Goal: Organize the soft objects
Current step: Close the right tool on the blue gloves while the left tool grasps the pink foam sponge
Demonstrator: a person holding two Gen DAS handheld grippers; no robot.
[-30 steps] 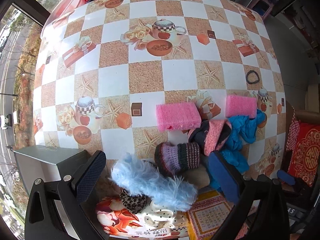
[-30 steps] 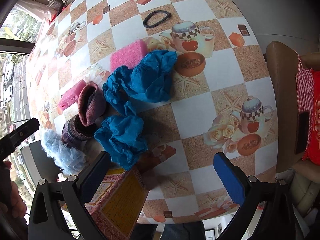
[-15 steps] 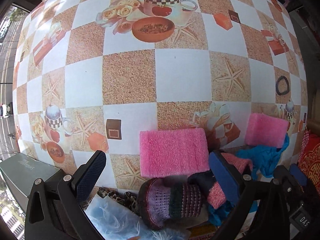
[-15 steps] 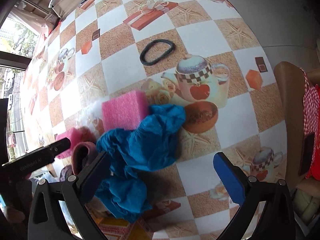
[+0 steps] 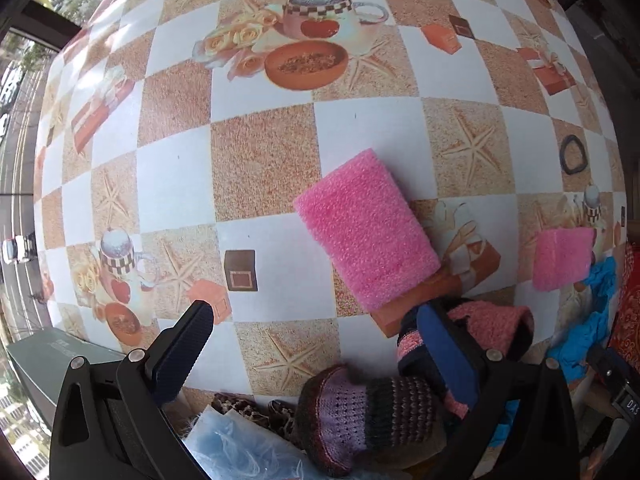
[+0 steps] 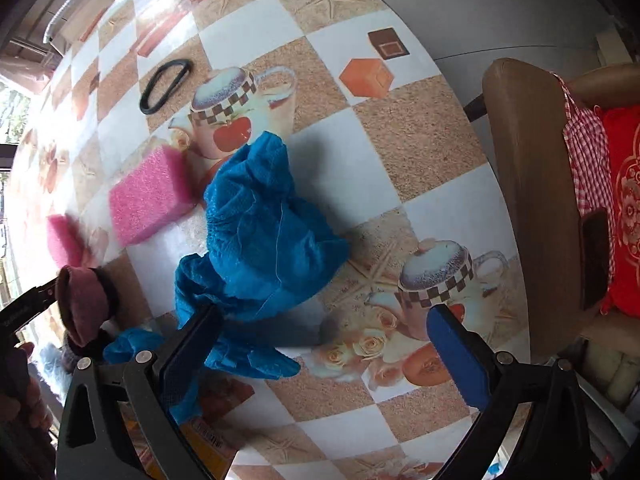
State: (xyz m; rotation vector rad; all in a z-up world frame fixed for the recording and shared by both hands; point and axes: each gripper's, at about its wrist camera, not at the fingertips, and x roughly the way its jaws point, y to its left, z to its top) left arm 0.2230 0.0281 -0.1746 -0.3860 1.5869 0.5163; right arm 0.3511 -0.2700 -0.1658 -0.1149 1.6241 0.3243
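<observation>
Left wrist view: the checkered surface carries a pink sponge, long axis diagonal, ahead of the wide-open, empty left gripper. A knitted sock crowds its near edge. Crumpled blue cloth touches the wide-open, empty right gripper; a black ring lies beyond.

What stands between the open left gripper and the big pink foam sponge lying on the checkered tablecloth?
Nothing visible does. The left gripper is open, and between it and the big pink foam sponge lies only bare checkered tablecloth. The pink knitted sock sits by the gripper's right finger, off to the side, not on the line to the sponge.
</observation>
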